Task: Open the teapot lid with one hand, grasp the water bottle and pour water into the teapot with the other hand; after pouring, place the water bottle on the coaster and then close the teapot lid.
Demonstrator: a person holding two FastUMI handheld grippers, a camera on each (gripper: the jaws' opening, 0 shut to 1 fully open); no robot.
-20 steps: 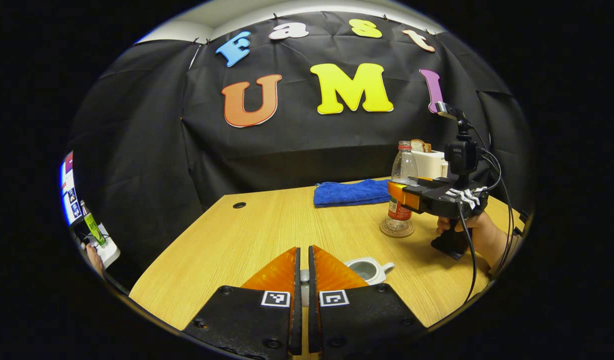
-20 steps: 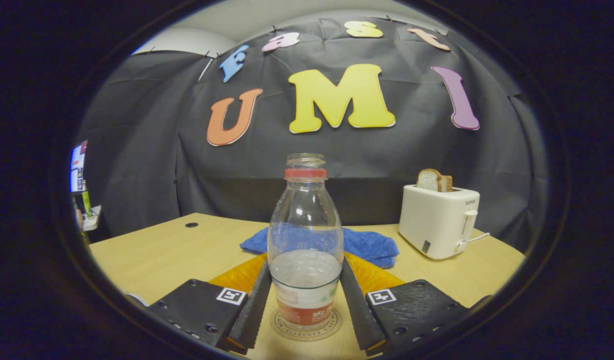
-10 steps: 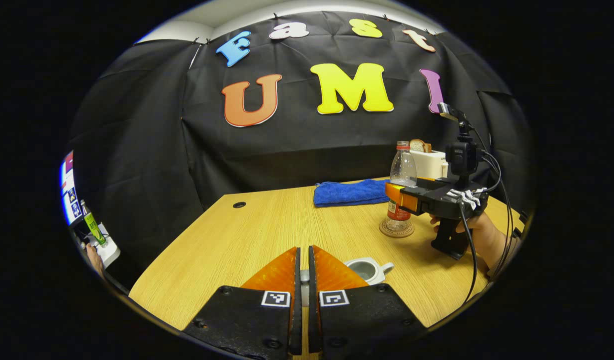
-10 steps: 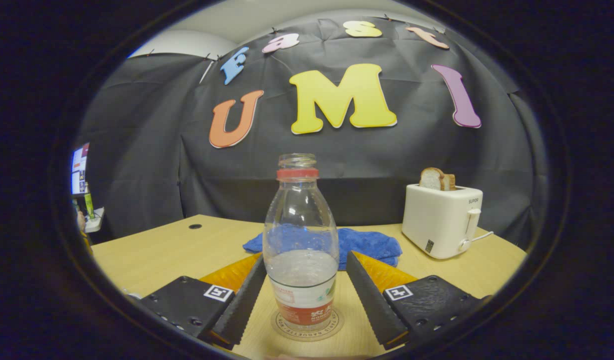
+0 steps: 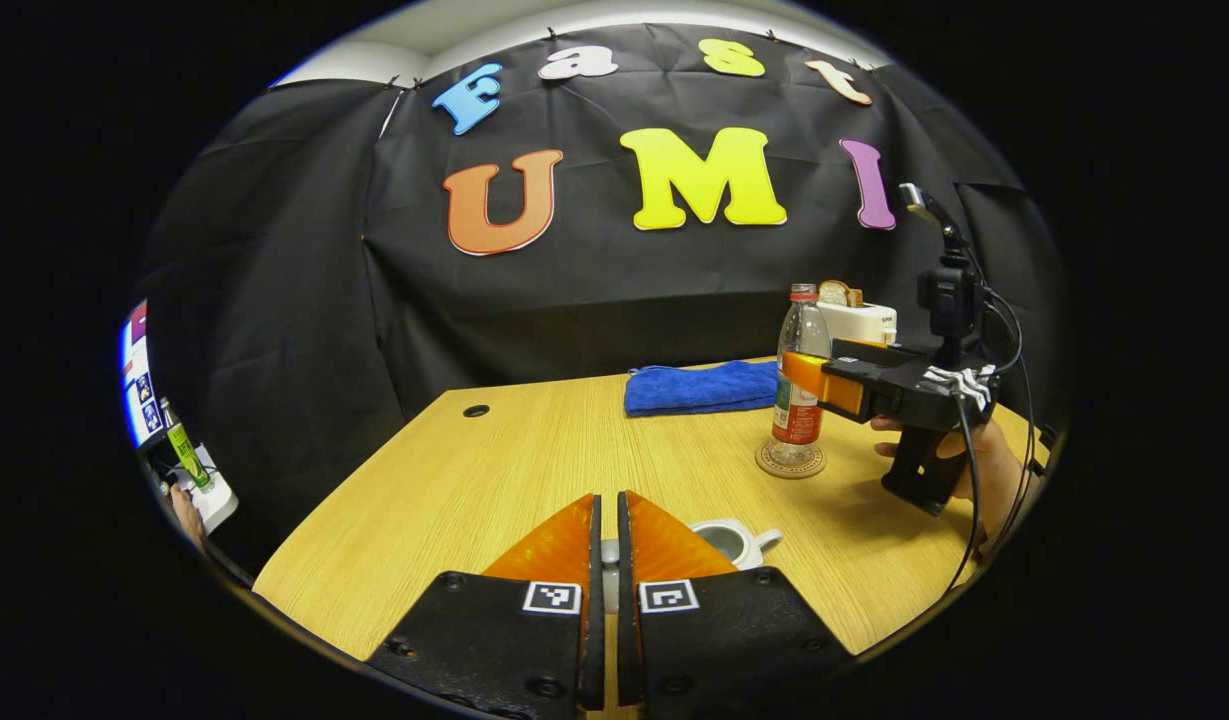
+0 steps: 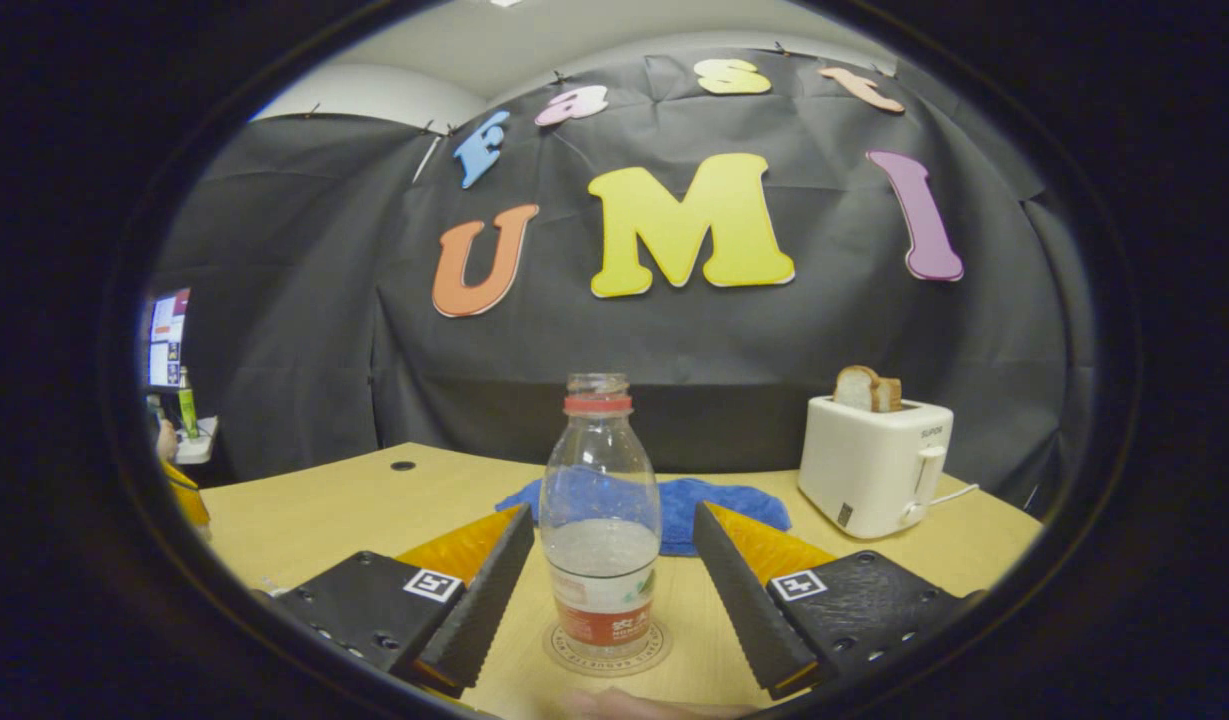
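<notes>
The right gripper (image 6: 609,560) gapes level around the clear plastic water bottle (image 6: 601,520); the left gripper (image 5: 605,520) pinches something pale above the white teapot (image 5: 734,542).

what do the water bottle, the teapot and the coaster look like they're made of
Water bottle: clear thin plastic, glossy; you see the water and the cloth through it. Teapot: probably glazed ceramic, white, smooth and slightly shiny. Coaster: round, flat, matte tan with printed rim lettering, perhaps cork or wood; hard to say.
</notes>
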